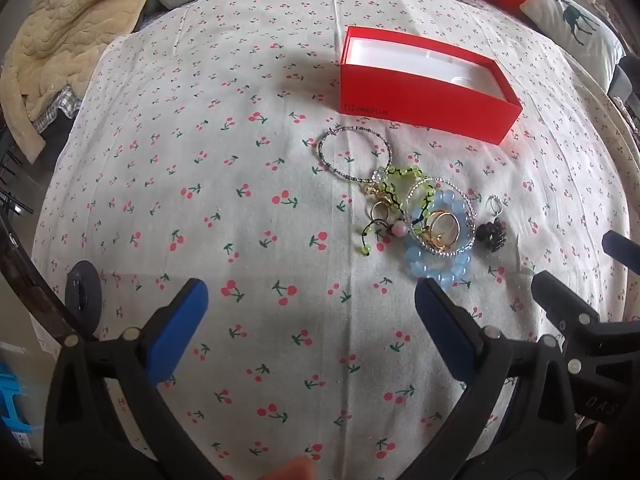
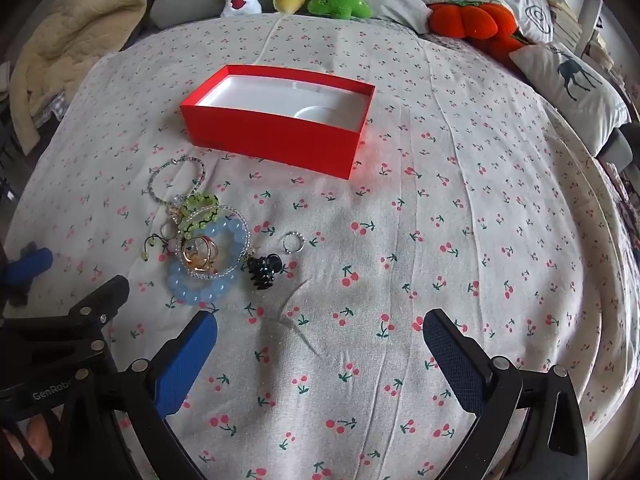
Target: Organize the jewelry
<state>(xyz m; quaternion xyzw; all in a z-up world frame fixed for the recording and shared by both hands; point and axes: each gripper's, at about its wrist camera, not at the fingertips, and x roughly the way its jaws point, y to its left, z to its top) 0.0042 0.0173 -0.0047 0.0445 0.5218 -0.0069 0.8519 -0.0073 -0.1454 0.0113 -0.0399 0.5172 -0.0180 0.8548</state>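
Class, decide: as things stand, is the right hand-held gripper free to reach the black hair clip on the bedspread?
Probably yes. The right hand-held gripper is open and empty, the black hair clip lies apart from the blue bead bracelet, and only bare bedspread lies between them.

Red box (image 2: 276, 140) was seen lidless, upright, white-lined, nothing in it. Jewelry was piled just in front of it: thin beaded bangle (image 2: 178, 180) lay flat nearest the box, green bead strand (image 2: 200, 210), blue bead bracelet (image 2: 200, 280) and gold rings (image 2: 200, 254) were tangled together. Black claw clip (image 2: 262, 272) and small silver ring (image 2: 293, 242) lay just beside the pile.
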